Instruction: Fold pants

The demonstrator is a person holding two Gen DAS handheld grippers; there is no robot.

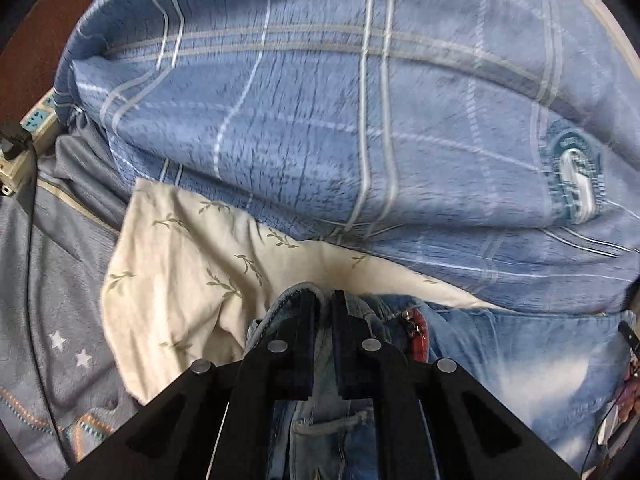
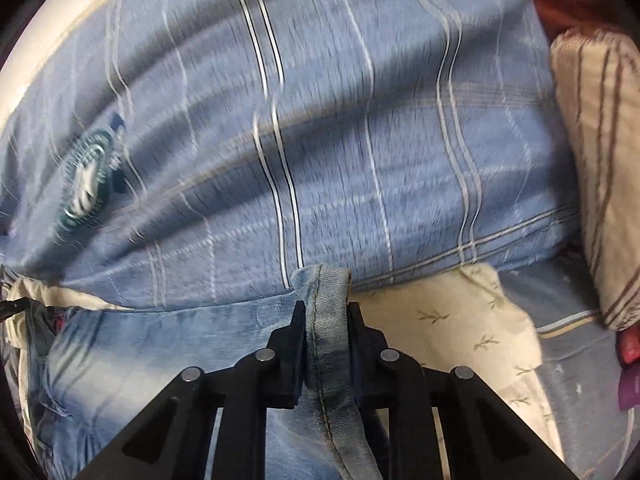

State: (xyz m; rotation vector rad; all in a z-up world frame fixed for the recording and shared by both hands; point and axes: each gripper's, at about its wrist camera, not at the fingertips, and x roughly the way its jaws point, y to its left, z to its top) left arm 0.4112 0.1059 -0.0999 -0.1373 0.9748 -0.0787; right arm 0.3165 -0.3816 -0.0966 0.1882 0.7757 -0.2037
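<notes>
Here the pants (image 1: pixel 520 364), faded light-blue denim, lie spread on a cream leaf-print cloth (image 1: pixel 180 272) on the bed, stretched between the two tools and just in front of a big blue plaid quilt (image 1: pixel 340 120). The left tool (image 1: pixel 325 304) is nearly shut, its jaws pinching a bunched denim edge that pokes up between them. The right tool (image 2: pixel 325 312) is clamped on a folded, stitched seam of the pants (image 2: pixel 160 340), which stands up past its fingertips and touches the quilt (image 2: pixel 320 120). A striped beige pillow (image 2: pixel 600 160) sits to the right, and a power strip (image 1: pixel 36 124) lies far left.
</notes>
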